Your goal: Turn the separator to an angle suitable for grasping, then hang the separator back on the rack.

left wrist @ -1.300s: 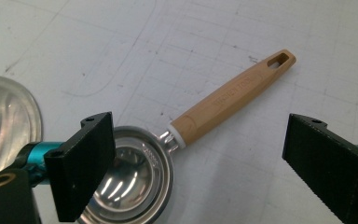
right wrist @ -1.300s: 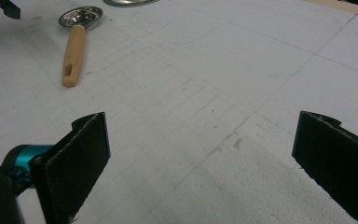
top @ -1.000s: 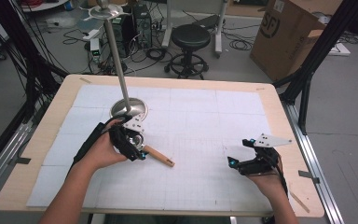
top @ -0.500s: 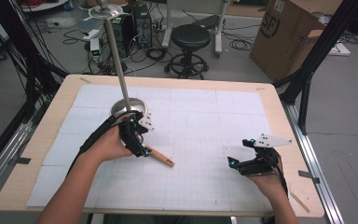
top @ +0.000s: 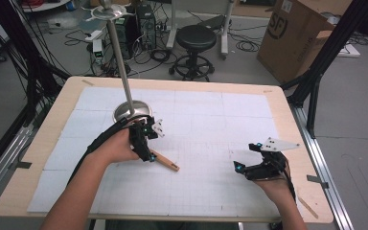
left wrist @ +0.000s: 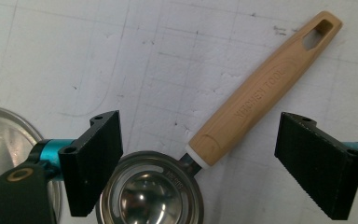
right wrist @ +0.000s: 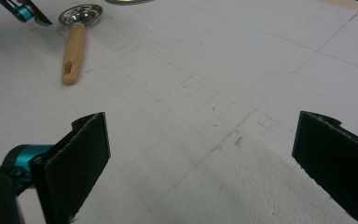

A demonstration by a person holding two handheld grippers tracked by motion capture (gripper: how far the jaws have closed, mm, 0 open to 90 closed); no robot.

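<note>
Lower right of the high view: your right claw (top: 246, 158) rests low over the white gridded desk (top: 206, 124), jaws spread wide, holding nothing. Left of centre: your left claw (top: 147, 142) points down, jaws wide apart astride a small steel ladle with a light wooden handle (left wrist: 261, 91), not gripping it. Beyond, a round steel base with an upright pole (top: 127, 109).

A pale wooden worktop (top: 287, 103) covered by a white gridded sheet (top: 211, 124) stands on a grey concrete floor (top: 359, 120). Beyond its far edge sit a black round swivel stool (top: 196, 38), tangled black cables (top: 158, 55) and a dark computer tower (top: 147, 21). A brown cardboard box (top: 294, 36) rests past the far right corner, beside black metal frame struts (top: 323, 62).
</note>
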